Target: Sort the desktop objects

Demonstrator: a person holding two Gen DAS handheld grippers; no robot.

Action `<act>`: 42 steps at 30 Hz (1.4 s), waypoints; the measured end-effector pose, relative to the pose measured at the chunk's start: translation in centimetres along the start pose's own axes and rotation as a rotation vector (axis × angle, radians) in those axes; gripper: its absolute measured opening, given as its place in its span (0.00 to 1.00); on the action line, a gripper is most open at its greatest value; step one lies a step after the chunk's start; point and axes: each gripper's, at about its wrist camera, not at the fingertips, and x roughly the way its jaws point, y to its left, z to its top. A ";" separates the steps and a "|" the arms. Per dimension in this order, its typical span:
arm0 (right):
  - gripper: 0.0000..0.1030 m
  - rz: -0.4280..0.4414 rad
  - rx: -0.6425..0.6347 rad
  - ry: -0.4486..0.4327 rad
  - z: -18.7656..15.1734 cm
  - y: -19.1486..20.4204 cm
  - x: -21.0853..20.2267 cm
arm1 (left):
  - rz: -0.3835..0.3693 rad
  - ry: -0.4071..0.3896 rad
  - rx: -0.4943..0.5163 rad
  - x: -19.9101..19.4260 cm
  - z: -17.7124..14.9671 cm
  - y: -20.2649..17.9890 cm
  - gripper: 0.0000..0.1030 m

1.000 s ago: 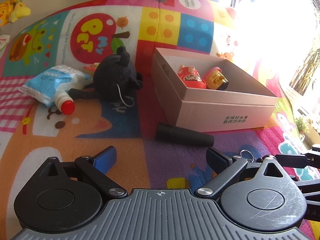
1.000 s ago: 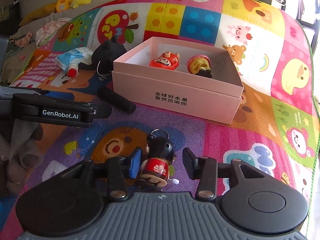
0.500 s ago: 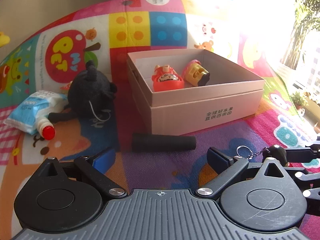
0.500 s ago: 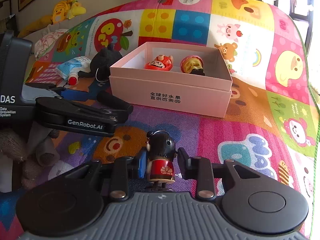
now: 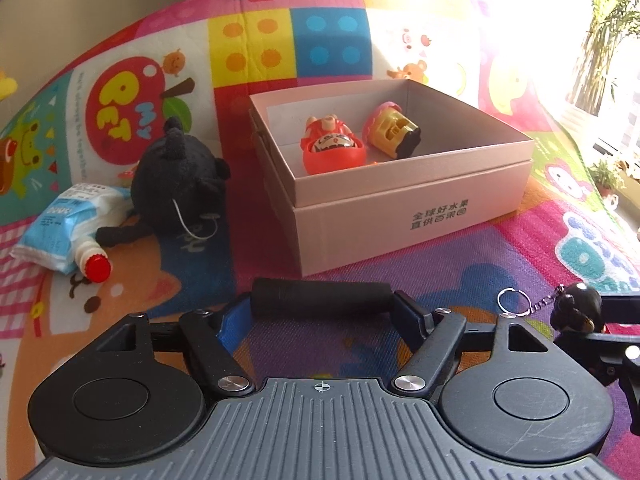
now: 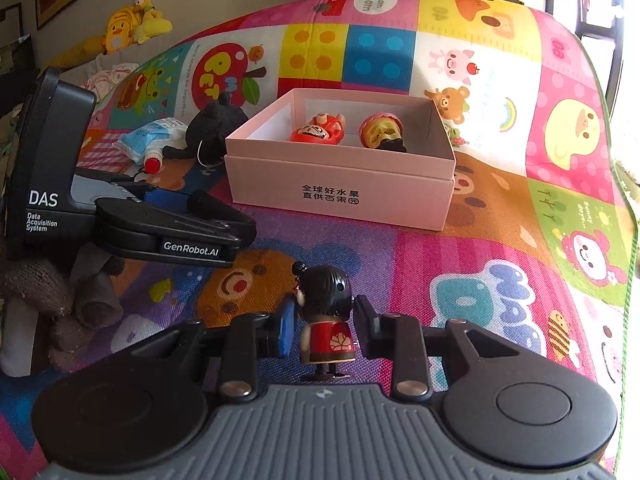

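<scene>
Black foam tube (image 5: 322,298) lies crosswise at the bottom centre of the left wrist view, between the closing jaws of the left gripper (image 5: 320,312), whose pads sit right at its two ends. Low in the right wrist view, the right gripper (image 6: 324,326) is clamped on a small doll (image 6: 328,320) with black hair and a red dress, lifted off the colourful play mat (image 6: 500,240). Farther back, mid-frame, the pink box (image 5: 400,208) holds two toys, with a black plush (image 5: 180,184) and a blue pouch (image 5: 64,232) to its left.

One box (image 5: 400,216), three wind-up toys (image 5: 334,148), one black cylinder (image 5: 322,298), one plush (image 5: 176,176), one pouch (image 5: 68,228).
</scene>
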 end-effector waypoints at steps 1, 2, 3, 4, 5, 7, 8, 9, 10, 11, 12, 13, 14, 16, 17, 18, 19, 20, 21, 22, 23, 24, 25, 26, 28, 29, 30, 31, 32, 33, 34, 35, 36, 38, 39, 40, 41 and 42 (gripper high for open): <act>0.29 0.004 -0.002 -0.002 0.0 0.0 -0.3 | -0.007 0.002 -0.001 -0.6 -0.4 0.1 0.77; 0.29 0.006 -0.002 -0.002 0.1 0.0 -0.6 | -0.014 0.004 -0.002 -1.2 -0.8 0.1 0.77; 0.29 0.009 -0.001 0.000 0.2 -0.1 -0.8 | -0.029 0.007 -0.007 -1.9 -1.3 0.2 0.77; 0.29 0.013 0.000 0.002 0.4 -0.3 -1.1 | -0.051 0.014 -0.013 -2.6 -1.6 0.3 0.77; 0.29 0.018 0.003 0.001 0.7 -0.5 -1.6 | -0.071 0.021 -0.017 -3.3 -1.9 0.3 0.77; 0.29 0.022 0.007 -0.018 1.5 -1.0 -2.7 | -0.111 0.015 -0.012 -5.0 -2.0 0.3 0.77; 0.29 0.019 0.009 -0.044 2.1 -1.3 -3.5 | -0.120 -0.003 -0.004 -6.0 -1.9 0.2 0.77; 0.29 0.019 0.016 -0.070 2.8 -1.7 -4.3 | -0.126 -0.030 0.005 -6.9 -1.5 0.1 0.77; 0.29 0.024 0.029 -0.100 3.7 -2.1 -5.2 | -0.129 -0.061 0.009 -7.8 -1.0 0.1 0.77; 0.29 0.032 0.043 -0.128 4.6 -2.6 -6.1 | -0.130 -0.091 0.009 -8.5 -0.3 0.1 0.77; 0.29 0.039 0.054 -0.157 5.5 -3.0 -6.9 | -0.132 -0.123 0.005 -9.0 0.5 0.1 0.77; 0.29 0.044 0.062 -0.191 6.4 -3.3 -7.7 | -0.132 -0.154 0.003 -9.4 1.4 0.1 0.77; 0.29 0.044 0.065 -0.216 7.1 -3.5 -8.2 | -0.129 -0.183 0.006 -9.7 2.1 0.0 0.77; 0.29 0.036 0.061 -0.272 8.7 -3.8 -9.0 | -0.111 -0.230 0.021 -9.6 3.6 -0.4 0.77; 0.29 0.026 0.054 -0.290 9.3 -3.9 -9.1 | -0.107 -0.245 0.025 -9.4 4.3 -0.6 0.77; 0.29 0.018 0.050 -0.301 9.7 -3.9 -9.1 | -0.107 -0.256 0.025 -9.1 4.9 -0.7 0.77; 0.29 0.010 0.042 -0.310 10.2 -4.0 -8.9 | -0.109 -0.266 0.022 -8.6 5.6 -0.8 0.77; 0.29 0.007 0.037 -0.314 10.6 -4.1 -8.7 | -0.110 -0.273 0.019 -8.0 6.0 -0.9 0.77; 0.29 0.001 0.032 -0.318 11.0 -4.1 -8.4 | -0.107 -0.277 0.015 -7.5 6.4 -1.0 0.77; 0.29 -0.004 0.026 -0.320 11.4 -4.2 -7.9 | -0.103 -0.273 0.009 -6.8 6.7 -1.0 0.77; 0.29 -0.007 0.023 -0.320 11.8 -4.4 -7.5 | -0.101 -0.262 -0.001 -6.2 6.9 -1.0 0.77; 0.29 -0.011 0.020 -0.319 12.2 -4.6 -6.8 | -0.104 -0.247 -0.014 -5.7 6.9 -0.9 0.77; 0.29 -0.017 0.021 -0.313 12.7 -4.8 -6.0 | -0.108 -0.235 -0.024 -5.2 6.8 -0.8 0.77; 0.29 -0.021 0.029 -0.305 13.3 -5.2 -5.1 | -0.111 -0.226 -0.025 -4.9 6.7 -0.7 0.77; 0.29 -0.018 0.059 -0.277 14.5 -6.2 -3.0 | -0.108 -0.212 -0.016 -4.5 6.2 -0.7 0.77; 0.29 -0.010 0.083 -0.256 15.1 -6.7 -1.7 | -0.106 -0.206 -0.012 -4.3 6.0 -0.6 0.77; 0.29 -0.002 0.106 -0.234 15.6 -7.2 -0.5 | -0.103 -0.200 -0.011 -4.2 5.9 -0.4 0.77; 0.29 0.008 0.124 -0.210 15.9 -7.7 0.8 | -0.100 -0.195 -0.012 -4.0 5.9 -0.3 0.77; 0.29 0.020 0.130 -0.191 16.1 -8.1 2.0 | -0.094 -0.191 -0.014 -3.9 5.8 0.0 0.77; 0.29 0.024 0.136 -0.178 16.2 -8.4 2.9 | -0.087 -0.189 -0.017 -3.8 5.8 0.2 0.77; 0.33 0.012 0.156 -0.168 16.0 -8.8 3.7 | -0.080 -0.186 -0.020 -3.6 5.9 0.5 0.77; 0.40 0.002 0.171 -0.160 15.8 -9.1 4.0 | -0.075 -0.185 -0.023 -3.5 5.9 0.7 0.77; 0.44 0.001 0.186 -0.162 15.2 -9.4 4.0 | -0.072 -0.183 -0.027 -3.4 6.0 0.9 0.77; 0.58 0.001 0.200 -0.188 14.1 -9.9 3.1 | -0.075 -0.175 -0.034 -2.9 6.1 1.1 0.77; 0.62 -0.011 0.198 -0.201 13.6 -10.0 2.6 | -0.081 -0.168 -0.035 -2.6 6.1 1.0 0.77; 0.66 -0.032 0.191 -0.219 13.0 -10.2 1.9 | -0.090 -0.160 -0.036 -2.2 6.2 0.8 0.77; 0.69 -0.050 0.183 -0.234 12.5 -10.3 1.2 | -0.100 -0.154 -0.034 -1.9 6.3 0.6 0.77; 0.70 -0.064 0.175 -0.244 11.9 -10.4 0.6 | -0.111 -0.150 -0.031 -1.6 6.3 0.2 0.77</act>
